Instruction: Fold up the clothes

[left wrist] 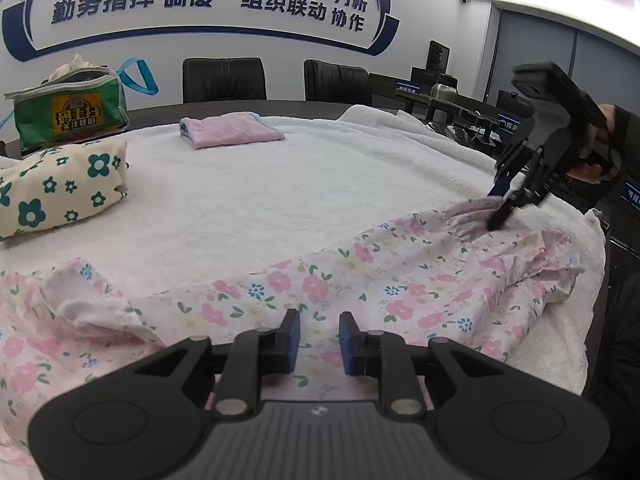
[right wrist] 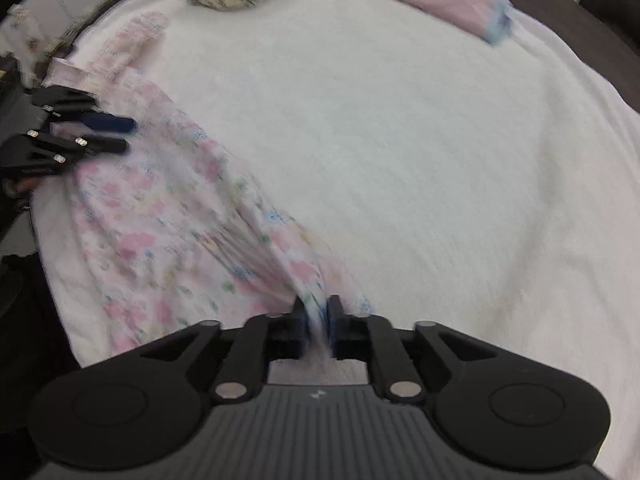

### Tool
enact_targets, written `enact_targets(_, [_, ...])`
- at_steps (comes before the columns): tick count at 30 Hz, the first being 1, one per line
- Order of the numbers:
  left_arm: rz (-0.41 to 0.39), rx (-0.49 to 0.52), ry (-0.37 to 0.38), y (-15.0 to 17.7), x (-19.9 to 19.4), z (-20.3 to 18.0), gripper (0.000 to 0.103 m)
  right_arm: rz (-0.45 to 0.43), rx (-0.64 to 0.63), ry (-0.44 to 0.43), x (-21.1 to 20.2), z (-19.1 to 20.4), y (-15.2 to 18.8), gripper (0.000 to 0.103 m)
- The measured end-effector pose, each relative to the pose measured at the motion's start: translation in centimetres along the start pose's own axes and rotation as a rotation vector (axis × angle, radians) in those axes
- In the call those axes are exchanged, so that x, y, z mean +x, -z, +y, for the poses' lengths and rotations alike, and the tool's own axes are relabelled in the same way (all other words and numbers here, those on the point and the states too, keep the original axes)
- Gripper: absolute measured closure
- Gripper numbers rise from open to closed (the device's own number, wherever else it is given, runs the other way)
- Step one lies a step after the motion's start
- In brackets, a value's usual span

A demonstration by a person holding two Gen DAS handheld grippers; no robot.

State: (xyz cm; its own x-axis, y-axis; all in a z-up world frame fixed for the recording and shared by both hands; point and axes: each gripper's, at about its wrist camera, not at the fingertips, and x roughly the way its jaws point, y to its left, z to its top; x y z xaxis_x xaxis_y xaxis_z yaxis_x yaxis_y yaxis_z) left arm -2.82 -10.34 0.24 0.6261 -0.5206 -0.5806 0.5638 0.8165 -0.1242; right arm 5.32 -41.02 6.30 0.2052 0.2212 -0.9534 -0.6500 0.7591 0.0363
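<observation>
A pink floral garment (left wrist: 320, 292) lies crumpled along the near edge of the white towel-covered table (left wrist: 280, 192). My left gripper (left wrist: 319, 340) is open, hovering just above the garment's middle with nothing between its pads. My right gripper (right wrist: 318, 320) is shut on a bunched edge of the floral garment (right wrist: 160, 220) and pulls it taut. In the left wrist view the right gripper (left wrist: 502, 216) pinches the garment's far right end. In the right wrist view the left gripper (right wrist: 120, 134) shows at the left, over the cloth.
A folded pink cloth (left wrist: 230, 130) lies at the table's far side. A cream bundle with green flowers (left wrist: 60, 188) sits at the left, a green bag (left wrist: 72, 114) behind it. Black chairs (left wrist: 224, 78) stand beyond the table. The right wrist view is motion-blurred.
</observation>
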Motion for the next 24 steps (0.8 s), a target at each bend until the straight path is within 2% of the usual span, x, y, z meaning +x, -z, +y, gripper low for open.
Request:
enact_targets(1, [0.000,-0.004,0.003,0.0,0.0,0.1,0.084,0.009,-0.002,0.057,-0.2,0.0,0.5,0.052])
enact_targets(2, [0.000,-0.008,0.006,0.0,0.0,0.2,0.084,-0.015,-0.007,0.101,-1.0,0.5,1.0,0.046])
enact_targets(4, [0.000,-0.007,0.007,0.0,0.0,0.3,0.083,-0.108,-0.024,0.173,-3.5,1.9,2.1,0.046])
enact_targets(5, [0.000,-0.005,0.008,-0.1,0.1,0.3,0.082,-0.154,-0.032,0.209,-4.7,2.5,2.6,0.041])
enact_targets(6, [0.000,-0.001,0.009,-0.1,0.1,0.3,0.081,-0.196,-0.073,0.228,-5.7,3.9,3.1,0.036])
enact_targets(7, [0.000,0.003,0.009,-0.1,0.1,0.2,0.080,-0.236,-0.135,0.236,-6.5,5.7,3.7,0.021])
enact_targets(8, [0.001,0.008,0.009,-0.1,0.1,0.1,0.079,-0.275,-0.197,0.243,-7.4,7.5,4.2,0.015])
enact_targets(9, [0.001,0.013,0.009,0.0,0.1,0.0,0.078,-0.294,-0.263,0.244,-7.7,9.3,4.7,0.015])
enact_targets(12, [0.001,0.020,0.009,0.0,0.2,-0.1,0.076,-0.277,-0.399,0.266,-6.9,13.5,5.2,0.015])
enact_targets(17, [0.001,0.020,0.011,0.0,0.1,-0.1,0.076,-0.275,-0.482,0.248,-5.2,15.7,5.4,0.015])
enact_targets(21, [0.000,0.018,0.015,0.0,0.1,-0.1,0.075,-0.268,-0.520,0.187,-3.6,16.9,4.9,0.015])
enact_targets(24, [0.001,0.027,0.010,0.0,0.2,-0.3,0.075,-0.220,-0.598,0.159,-2.0,18.2,4.9,0.015])
